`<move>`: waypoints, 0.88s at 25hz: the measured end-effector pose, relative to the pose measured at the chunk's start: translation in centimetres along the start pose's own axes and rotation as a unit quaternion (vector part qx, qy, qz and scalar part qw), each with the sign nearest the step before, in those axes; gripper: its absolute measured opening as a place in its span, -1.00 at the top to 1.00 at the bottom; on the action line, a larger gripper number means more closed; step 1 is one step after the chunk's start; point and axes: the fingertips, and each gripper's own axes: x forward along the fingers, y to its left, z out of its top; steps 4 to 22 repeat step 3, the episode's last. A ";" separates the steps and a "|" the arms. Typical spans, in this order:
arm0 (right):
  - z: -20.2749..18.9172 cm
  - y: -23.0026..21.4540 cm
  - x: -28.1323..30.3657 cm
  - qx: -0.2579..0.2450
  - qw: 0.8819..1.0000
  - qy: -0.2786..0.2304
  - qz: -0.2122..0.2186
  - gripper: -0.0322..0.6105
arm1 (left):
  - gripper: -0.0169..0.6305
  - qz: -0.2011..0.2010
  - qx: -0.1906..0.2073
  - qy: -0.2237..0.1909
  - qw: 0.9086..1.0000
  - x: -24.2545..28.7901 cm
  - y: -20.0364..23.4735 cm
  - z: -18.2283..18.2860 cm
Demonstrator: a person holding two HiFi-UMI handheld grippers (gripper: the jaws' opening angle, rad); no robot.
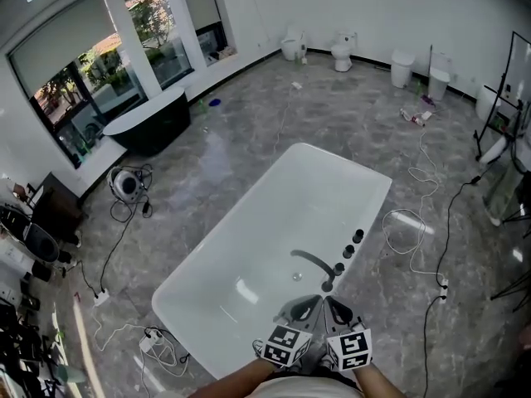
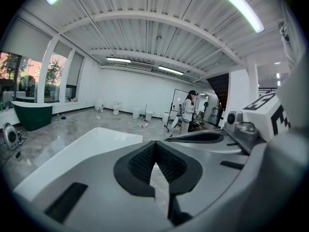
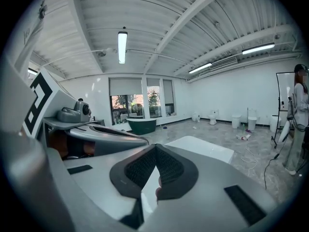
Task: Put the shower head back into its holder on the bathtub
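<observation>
Left gripper [image 2: 155, 146], right gripper [image 3: 155, 149]: closed, seemingly empty

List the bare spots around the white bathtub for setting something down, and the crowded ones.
Free: the far end of the bathtub basin, away from the spout; the grey floor between it and the dark tub. Crowded: the rim by the knobs; the floor right of the tub and off its near-left corner, strewn with cables.
</observation>
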 end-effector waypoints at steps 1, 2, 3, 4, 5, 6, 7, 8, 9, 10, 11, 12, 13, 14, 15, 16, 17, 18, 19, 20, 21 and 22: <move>0.1 -0.1 0.0 -0.001 1.000 0.001 0.002 0.86 | 0.93 0.002 -0.001 -0.001 1.000 0.0 0.0 0.1; 0.2 -0.2 -0.1 -0.003 1.000 0.001 0.003 0.86 | 0.93 0.005 -0.001 -0.002 1.000 0.0 -0.1 0.1; 0.3 -0.2 -0.1 -0.004 1.000 0.002 0.005 0.86 | 0.93 0.007 -0.002 -0.002 1.000 0.1 -0.1 0.2; 0.3 -0.2 -0.1 -0.004 1.000 0.002 0.005 0.86 | 0.93 0.007 -0.002 -0.002 1.000 0.1 -0.1 0.2; 0.3 -0.2 -0.1 -0.004 1.000 0.002 0.005 0.86 | 0.93 0.007 -0.002 -0.002 1.000 0.1 -0.1 0.2; 0.3 -0.2 -0.1 -0.004 1.000 0.002 0.005 0.86 | 0.93 0.007 -0.002 -0.002 1.000 0.1 -0.1 0.2; 0.3 -0.2 -0.1 -0.004 1.000 0.002 0.005 0.86 | 0.93 0.007 -0.002 -0.002 1.000 0.1 -0.1 0.2; 0.3 -0.2 -0.1 -0.004 1.000 0.002 0.005 0.86 | 0.93 0.007 -0.002 -0.002 1.000 0.1 -0.1 0.2; 0.3 -0.2 -0.1 -0.004 1.000 0.002 0.005 0.86 | 0.93 0.007 -0.002 -0.002 1.000 0.1 -0.1 0.2; 0.3 -0.2 -0.1 -0.004 1.000 0.002 0.005 0.86 | 0.93 0.007 -0.002 -0.002 1.000 0.1 -0.1 0.2; 0.3 -0.2 -0.1 -0.004 1.000 0.002 0.005 0.86 | 0.93 0.007 -0.002 -0.002 1.000 0.1 -0.1 0.2; 0.3 -0.2 -0.1 -0.004 1.000 0.002 0.005 0.86 | 0.93 0.007 -0.002 -0.002 1.000 0.1 -0.1 0.2; 0.3 -0.2 -0.1 -0.004 1.000 0.002 0.005 0.86 | 0.93 0.007 -0.002 -0.002 1.000 0.1 -0.1 0.2; 0.3 -0.2 -0.1 -0.004 1.000 0.002 0.005 0.86 | 0.93 0.007 -0.002 -0.002 1.000 0.1 -0.1 0.2; 0.3 -0.2 -0.1 -0.004 1.000 0.002 0.005 0.86 | 0.93 0.007 -0.002 -0.002 1.000 0.1 -0.1 0.2; 0.3 -0.2 -0.1 -0.004 1.000 0.002 0.005 0.86 | 0.93 0.007 -0.002 -0.002 1.000 0.1 -0.1 0.2; 0.3 -0.2 -0.1 -0.004 1.000 0.002 0.005 0.86 | 0.93 0.007 -0.002 -0.002 1.000 0.1 -0.1 0.2; 0.3 -0.2 -0.1 -0.004 1.000 0.002 0.005 0.86 | 0.93 0.007 -0.002 -0.002 1.000 0.1 -0.1 0.2; 0.3 -0.2 -0.1 -0.004 1.000 0.002 0.005 0.86 | 0.93 0.007 -0.002 -0.002 1.000 0.1 -0.1 0.2; 0.3 -0.2 -0.1 -0.004 1.000 0.002 0.005 0.86 | 0.93 0.007 -0.002 -0.002 1.000 0.1 -0.1 0.2; 0.3 -0.2 -0.1 -0.004 1.000 0.002 0.005 0.86 | 0.93 0.007 -0.002 -0.002 1.000 0.1 -0.1 0.2; 0.3 -0.2 -0.1 -0.004 1.000 0.002 0.005 0.86 | 0.93 0.007 -0.002 -0.002 1.000 0.1 -0.1 0.2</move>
